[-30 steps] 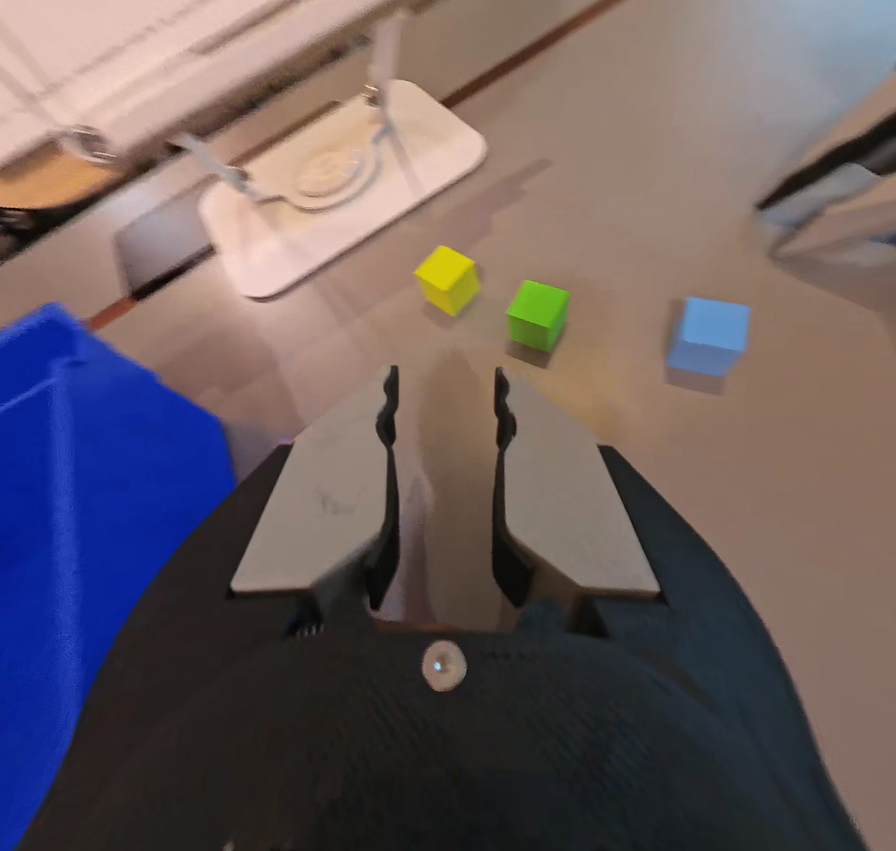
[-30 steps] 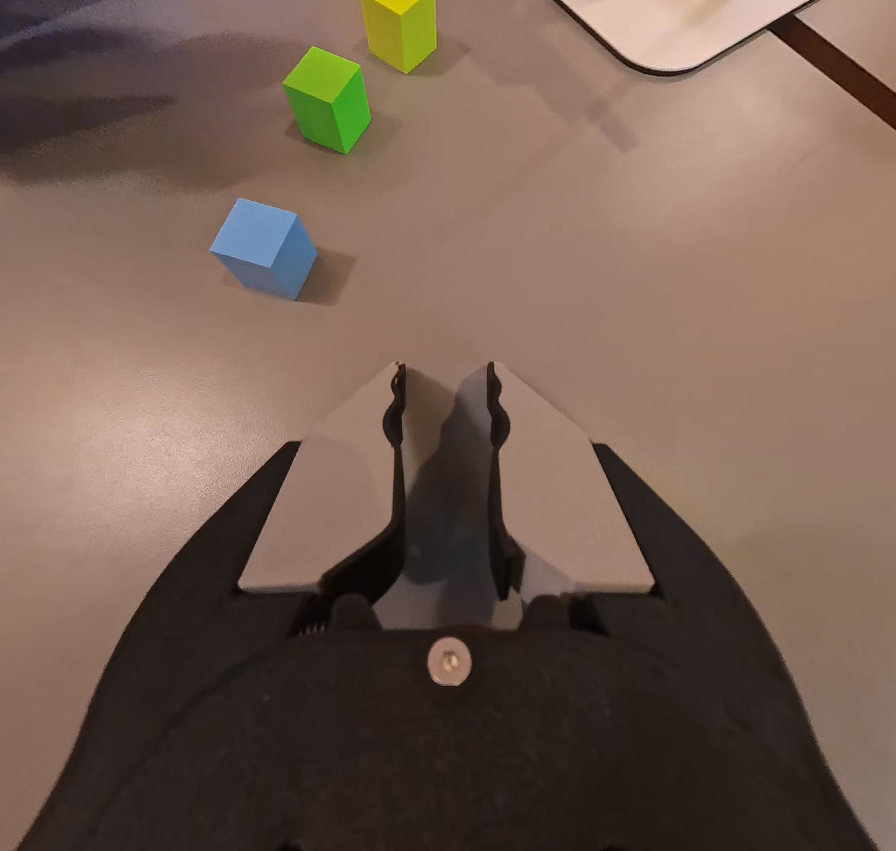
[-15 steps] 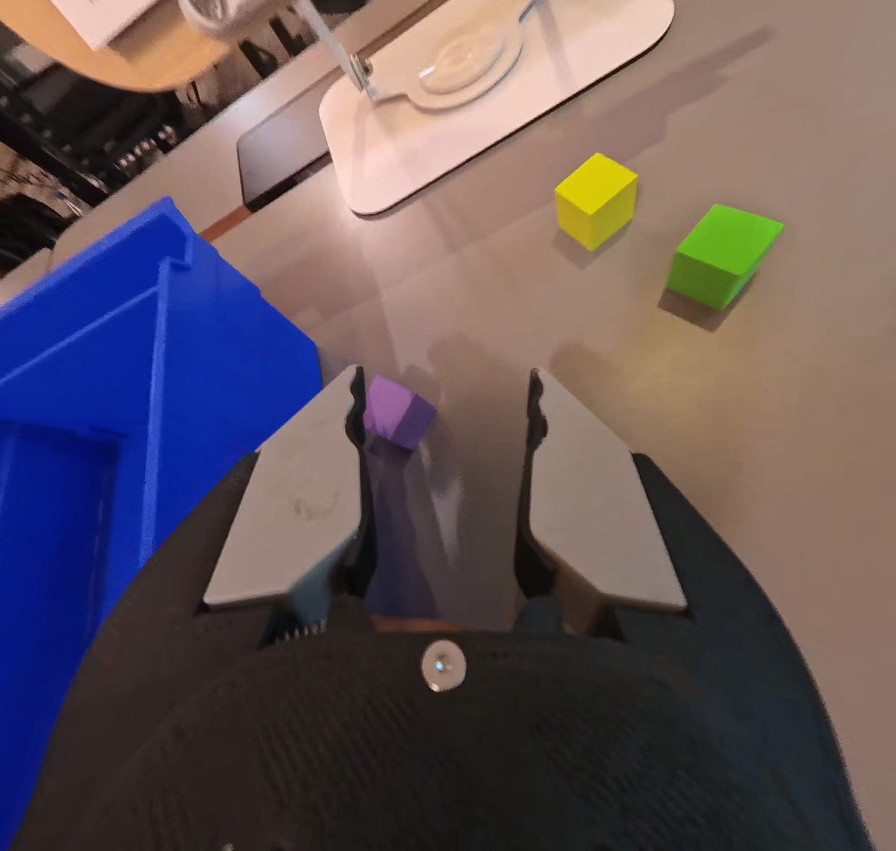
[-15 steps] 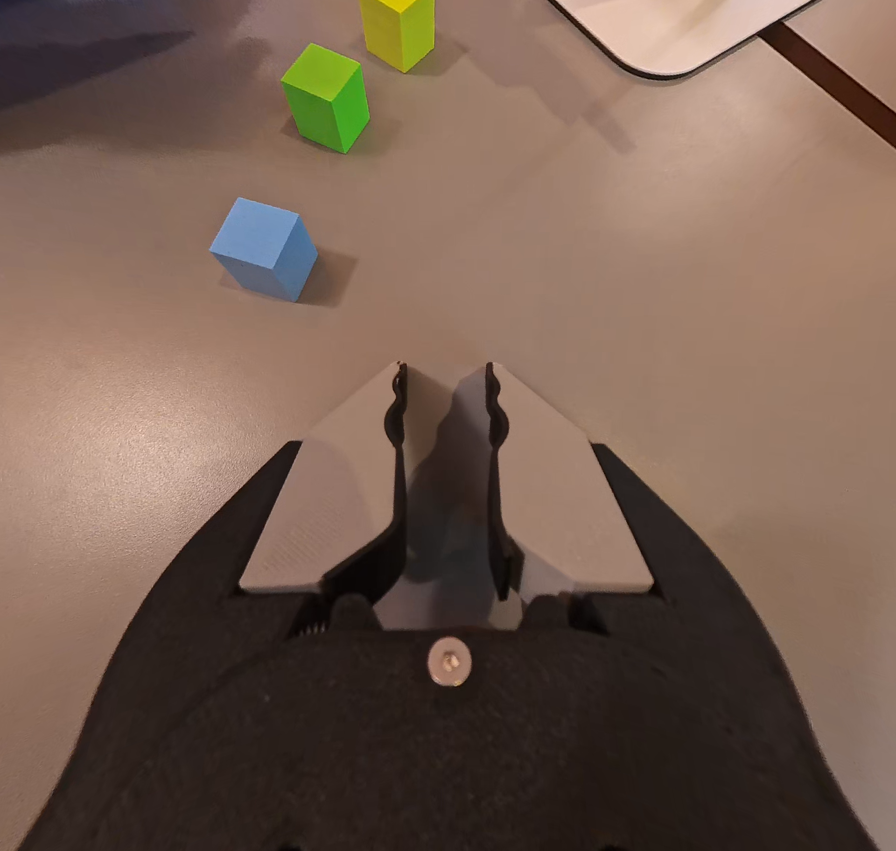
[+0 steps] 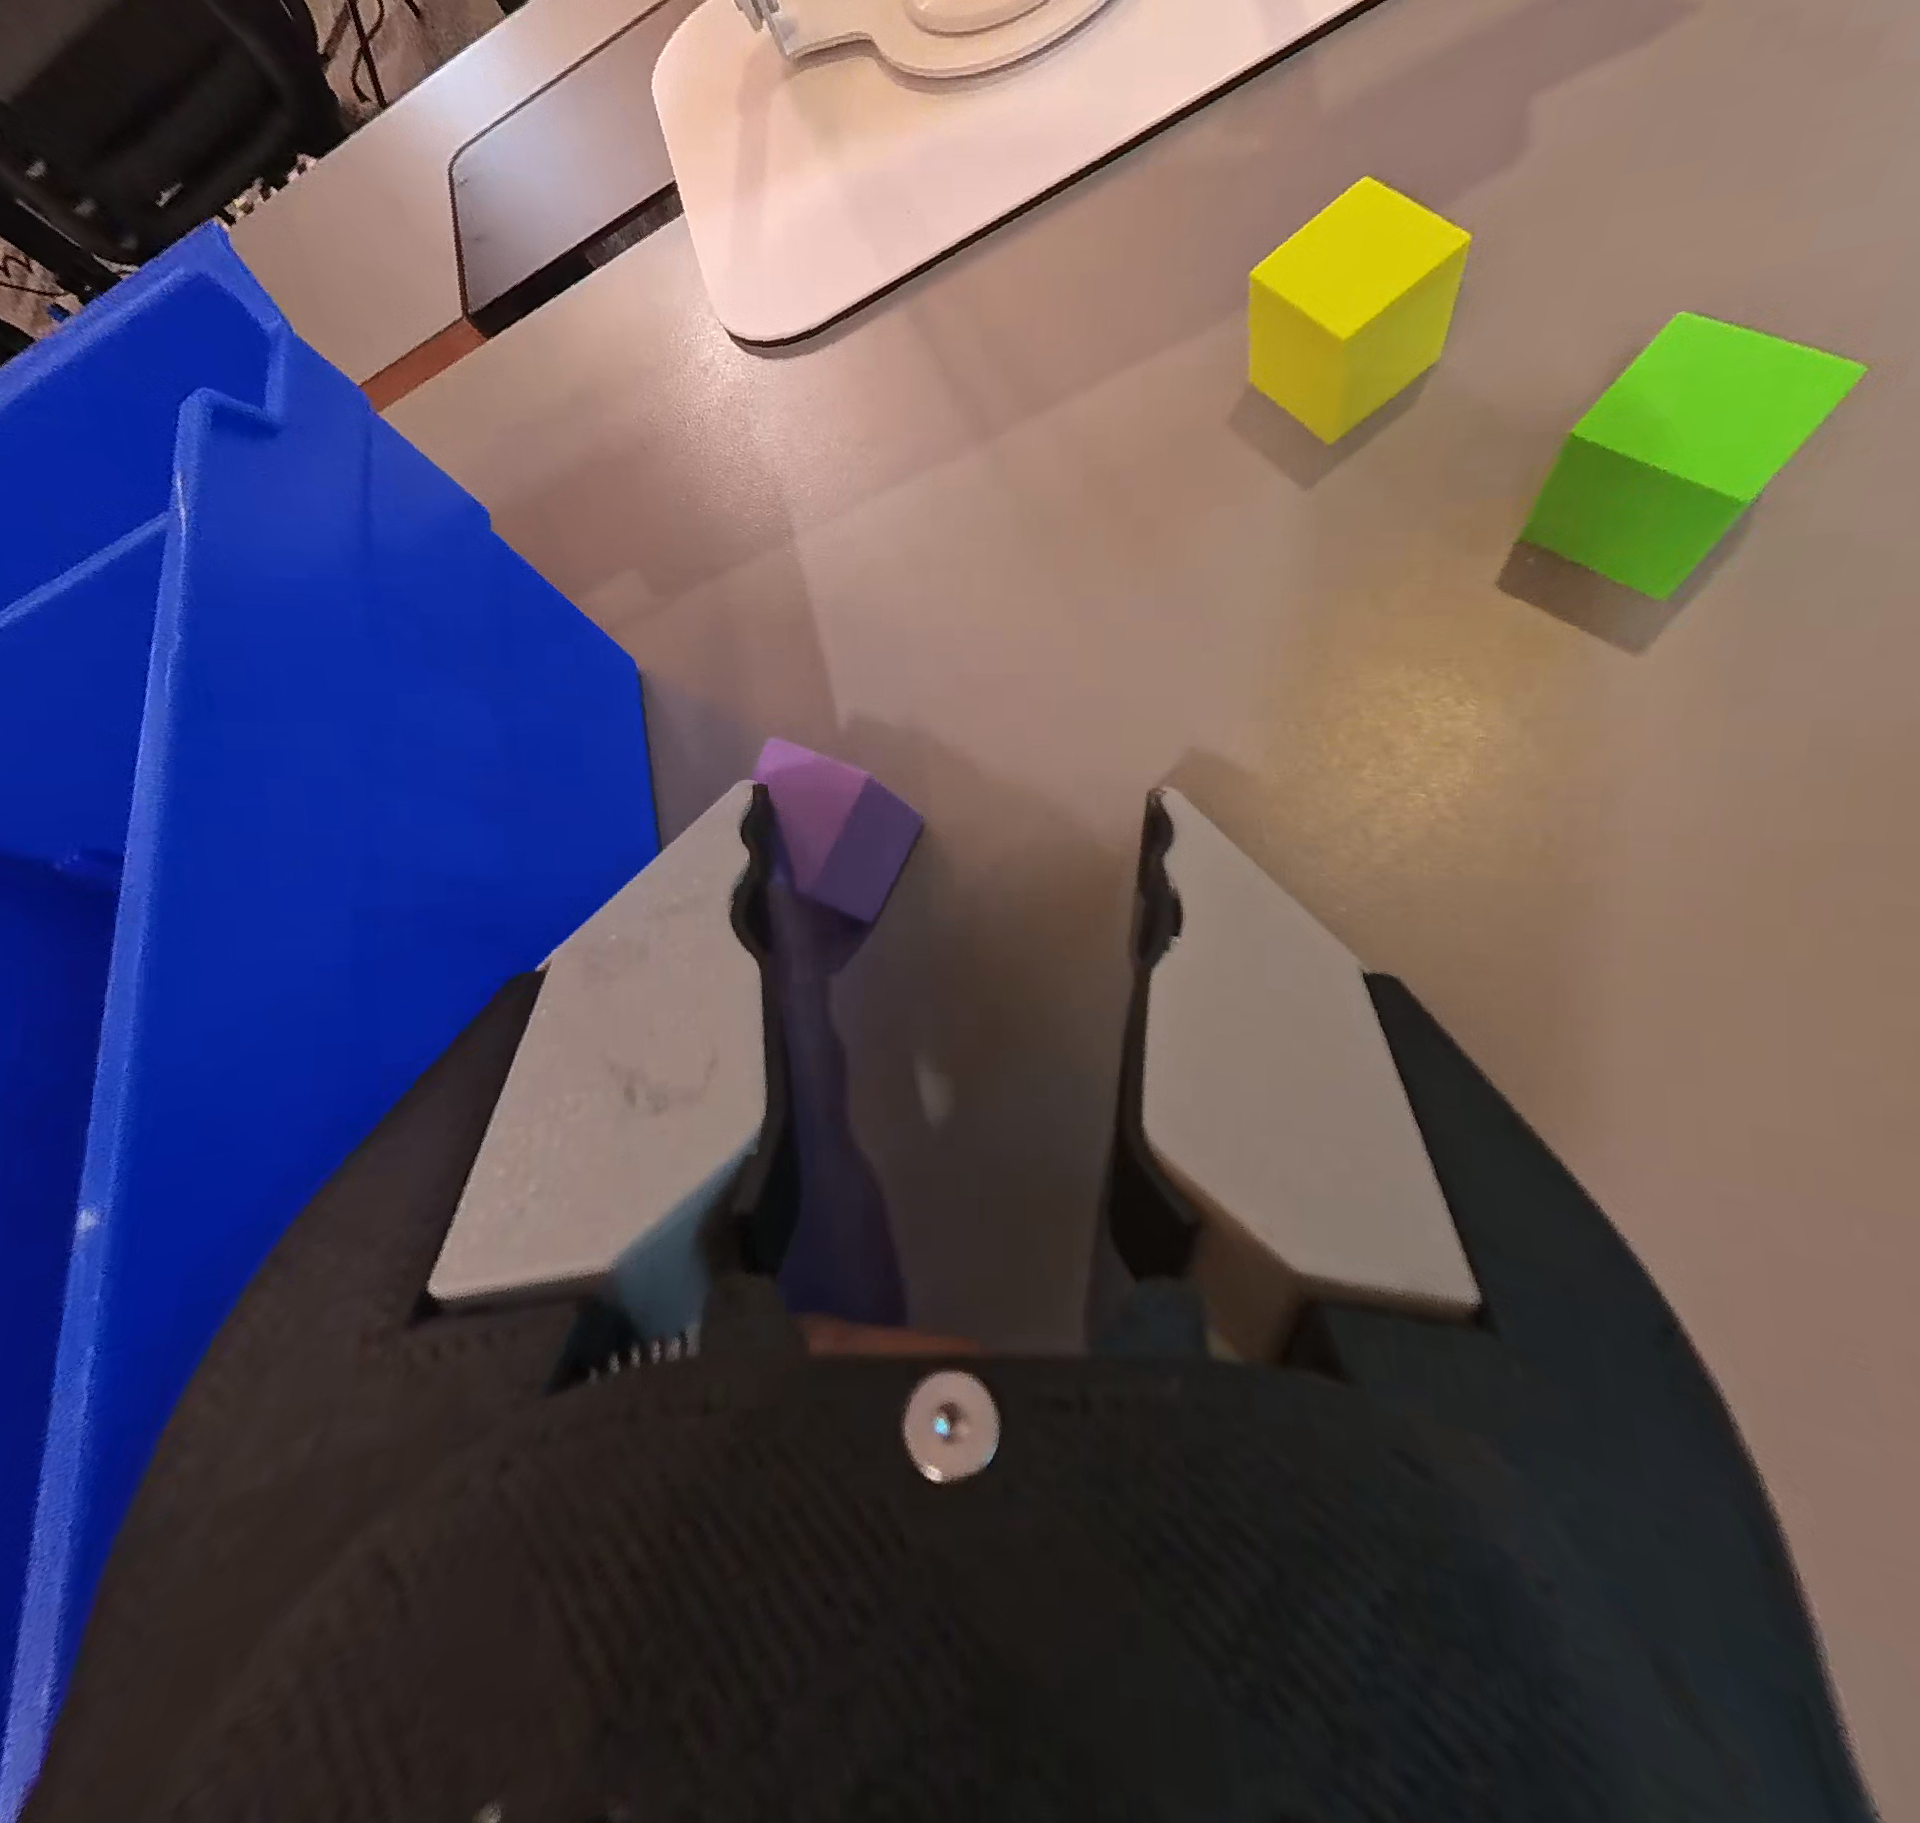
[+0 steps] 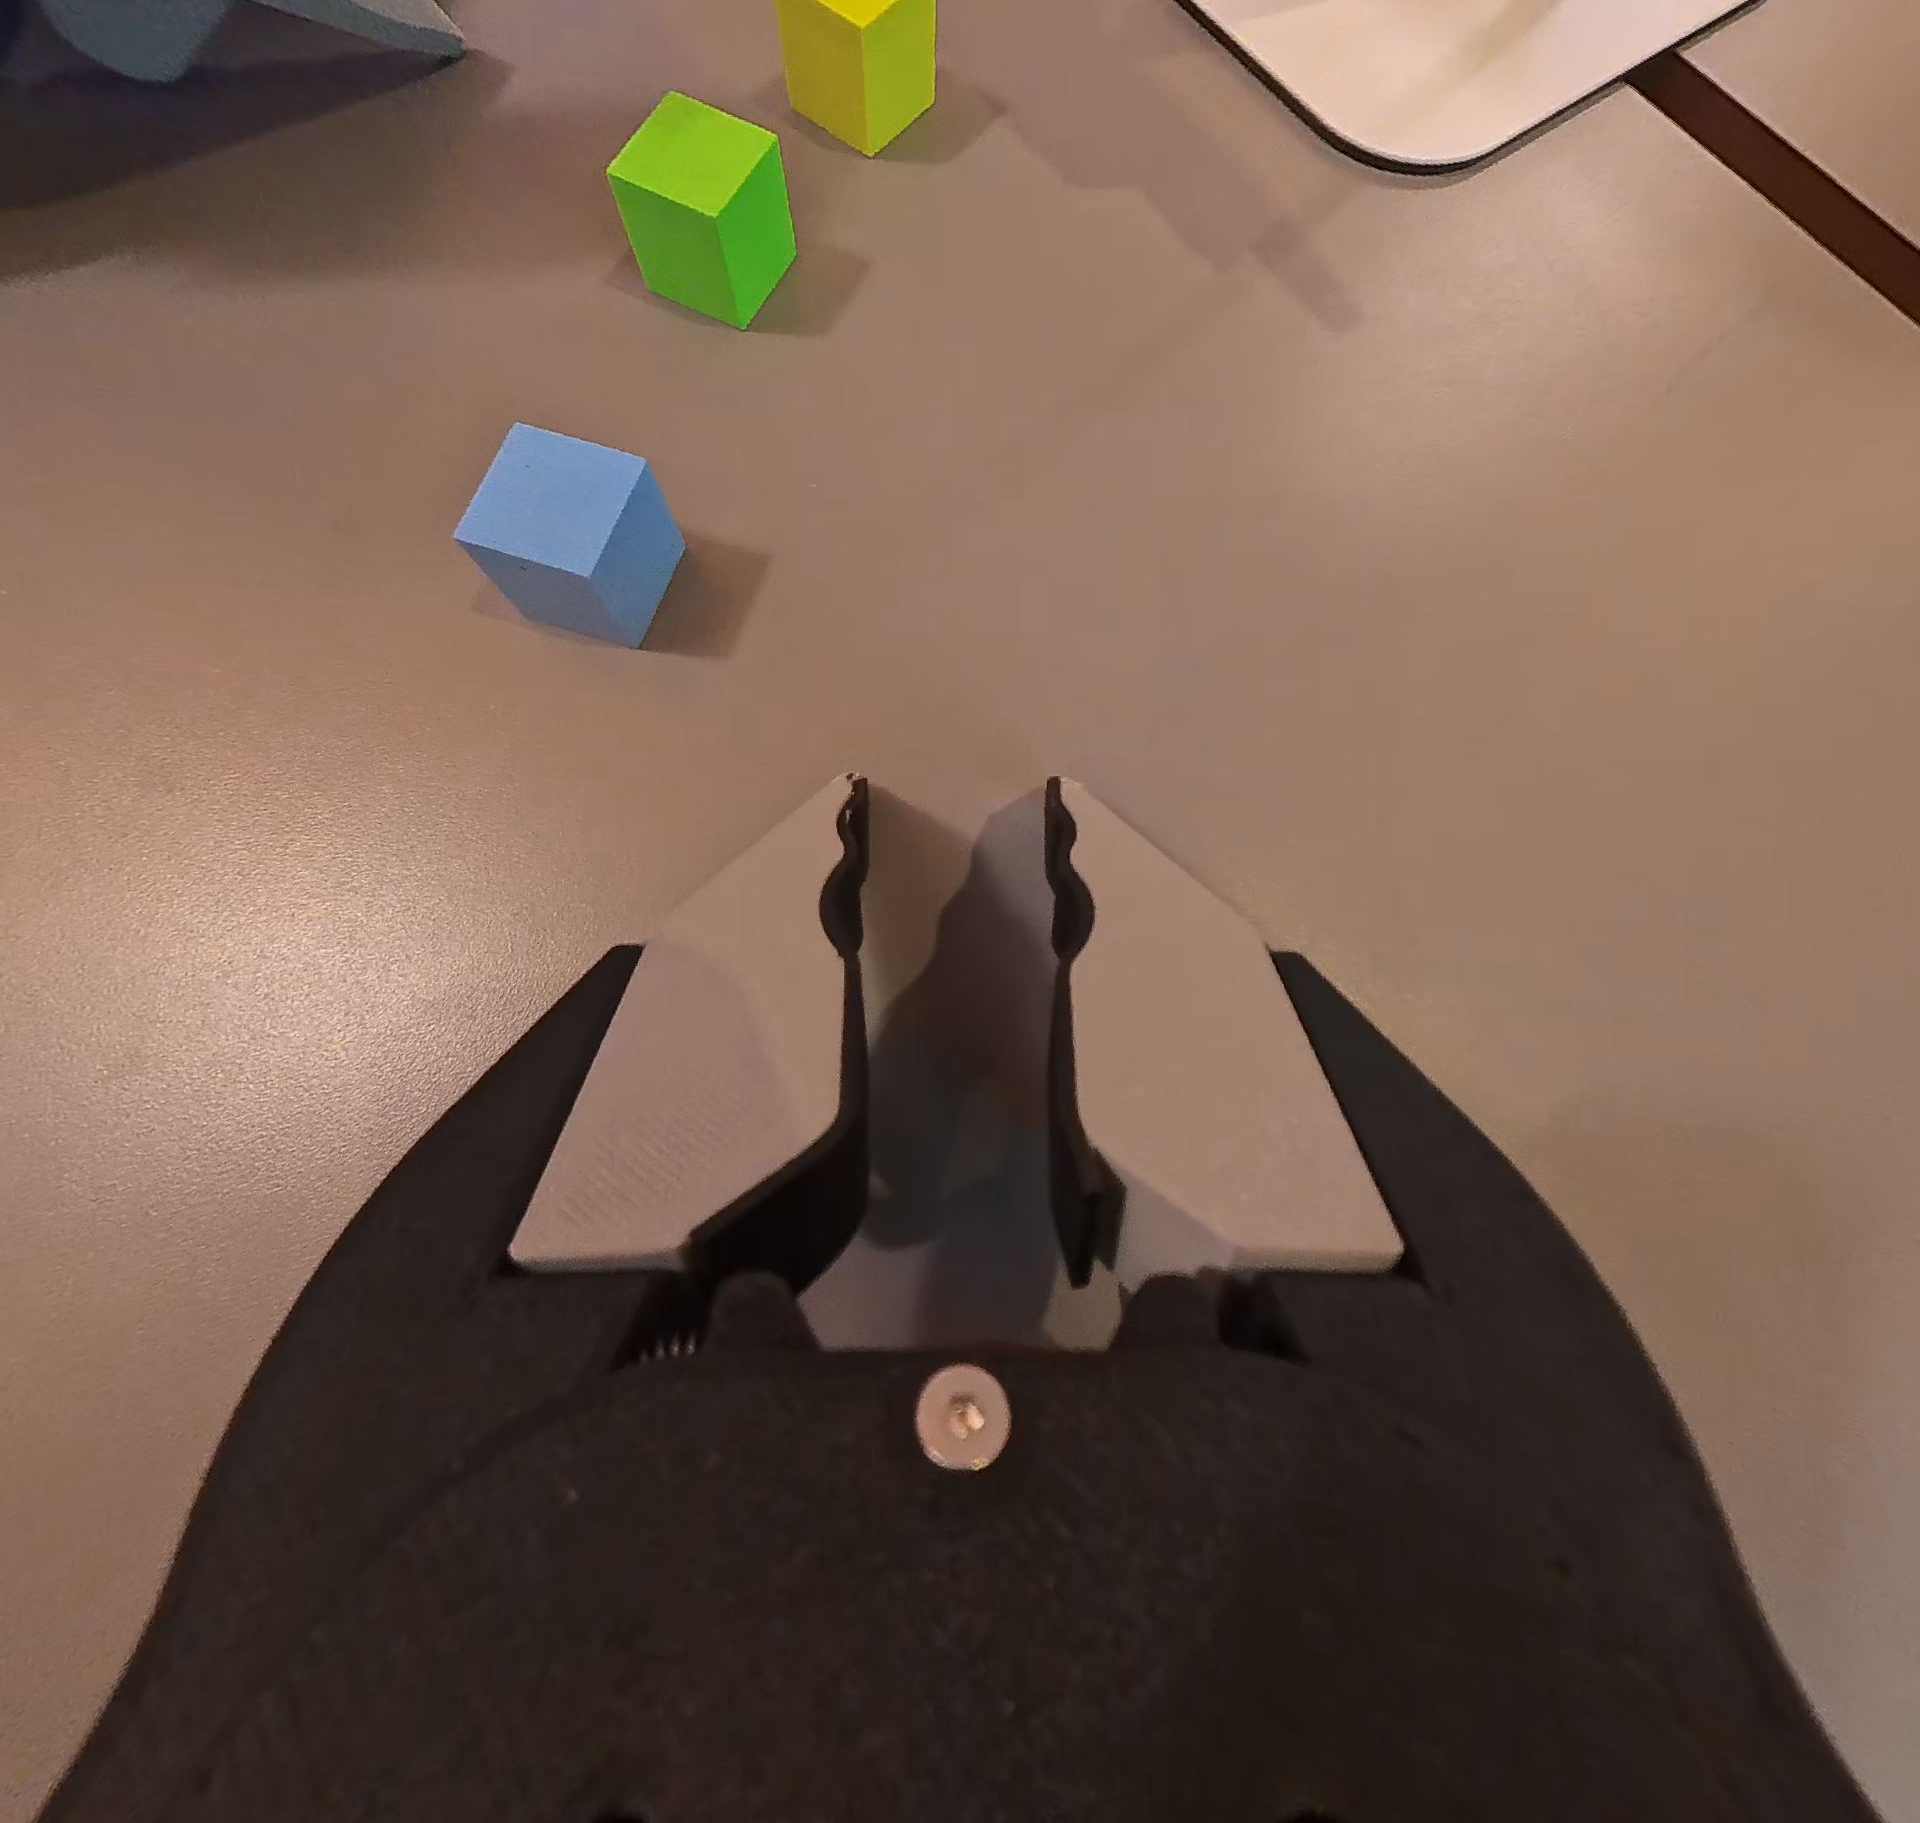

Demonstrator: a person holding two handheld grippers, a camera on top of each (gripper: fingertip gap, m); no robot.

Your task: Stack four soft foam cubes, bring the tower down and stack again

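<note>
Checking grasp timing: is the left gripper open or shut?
Open: the left gripper shows a wide gap between its fingers, holding nothing; the purple cube sits beyond its left finger.

The left gripper has swung from facing the yellow cube and green cube to hang over the purple cube by the blue bin — its jaws have spread wider, and the purple cube now lies just inside the left finger. In the right wrist view, the left gripper's grey finger has come in at the top-left corner.
</note>
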